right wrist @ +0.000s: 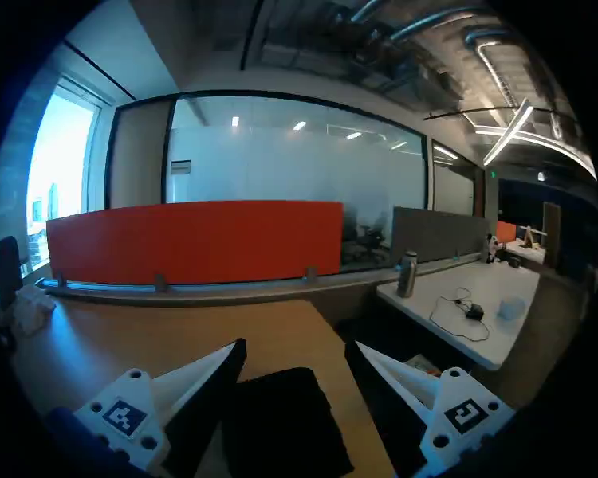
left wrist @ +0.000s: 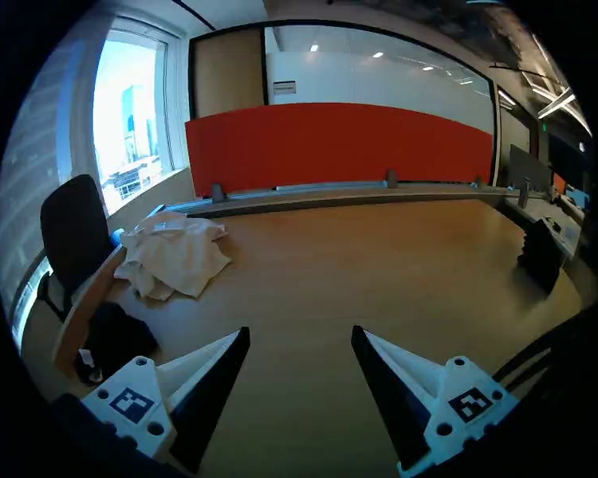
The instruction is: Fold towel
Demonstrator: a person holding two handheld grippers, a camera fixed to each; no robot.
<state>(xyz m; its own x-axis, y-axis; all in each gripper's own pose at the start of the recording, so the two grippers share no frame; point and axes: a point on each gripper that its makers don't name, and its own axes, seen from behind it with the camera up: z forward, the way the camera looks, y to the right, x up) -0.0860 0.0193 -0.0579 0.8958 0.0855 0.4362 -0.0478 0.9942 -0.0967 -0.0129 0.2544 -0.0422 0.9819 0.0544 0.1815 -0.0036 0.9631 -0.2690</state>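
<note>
A crumpled cream towel [left wrist: 174, 253] lies in a heap at the far left corner of the wooden desk [left wrist: 363, 263]. My left gripper [left wrist: 300, 341] hovers open over the bare desk, well short of the towel and to its right, with nothing between its fingers. In the right gripper view the same towel [right wrist: 29, 308] is a small pale heap at the far left. My right gripper [right wrist: 296, 353] is open above the desk's right end, and a black folded cloth [right wrist: 279, 418] lies on the desk just below and between its fingers, not held.
A red divider panel [left wrist: 339, 143] runs along the desk's back edge. A black office chair [left wrist: 74, 231] stands at the left by the window. A dark object [left wrist: 540, 251] sits at the desk's right edge. A neighbouring white desk [right wrist: 474, 307] carries a bottle [right wrist: 407, 275] and cables.
</note>
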